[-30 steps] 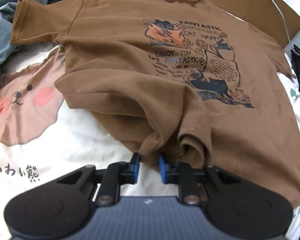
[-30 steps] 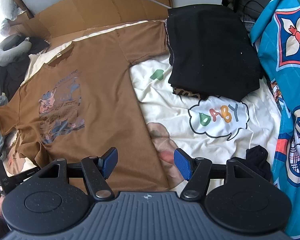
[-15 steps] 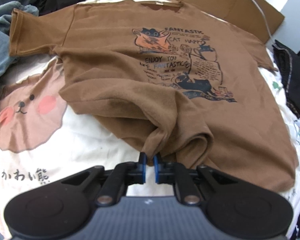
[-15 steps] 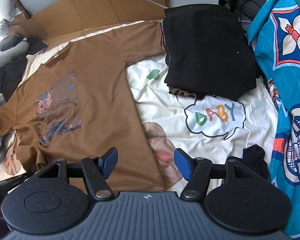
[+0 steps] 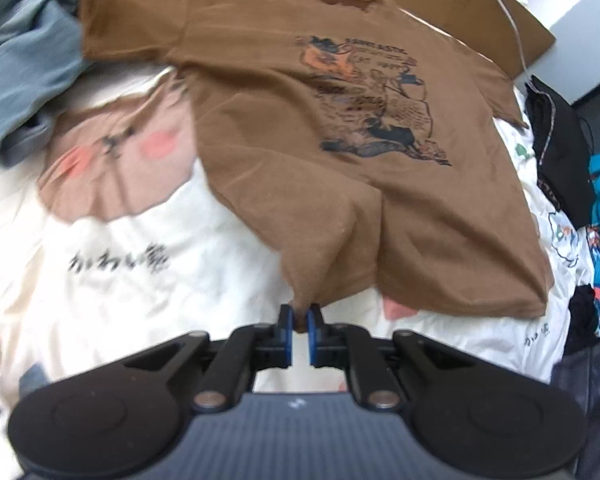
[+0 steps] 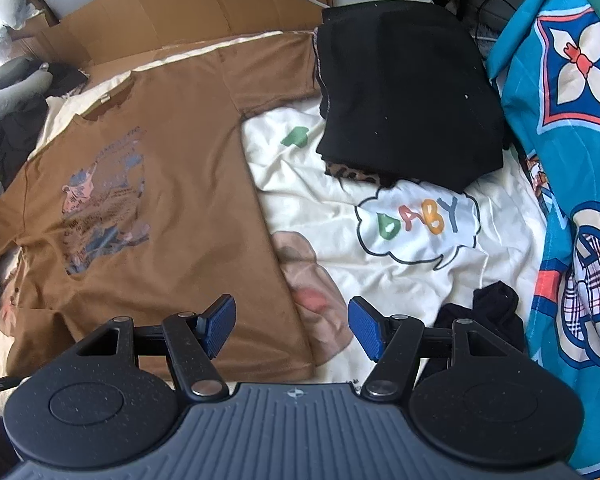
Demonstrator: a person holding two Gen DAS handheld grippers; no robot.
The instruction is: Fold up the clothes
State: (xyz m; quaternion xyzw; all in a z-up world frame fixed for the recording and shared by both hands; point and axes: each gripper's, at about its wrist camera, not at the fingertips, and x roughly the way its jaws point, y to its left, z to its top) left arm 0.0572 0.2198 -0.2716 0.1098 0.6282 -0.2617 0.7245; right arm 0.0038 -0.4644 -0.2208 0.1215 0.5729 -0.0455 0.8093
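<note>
The brown t-shirt point(image 5: 300, 140) lies spread on the bed sheet point(image 5: 120, 300). My left fingers point(image 5: 299, 326) have just closed, pinching its bunched hem. My right fingers point(image 6: 291, 326) hang wide open over its other hem corner, holding nothing.

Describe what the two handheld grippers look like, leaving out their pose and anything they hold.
Both look alike. The left gripper and right gripper each have a dark ribbed body with a small pale mark at its front edge, a round black disc at either side, and black linkage arms with silver pivot pins. The fingers end in blue textured pads. No cables or sleeves show.
</note>
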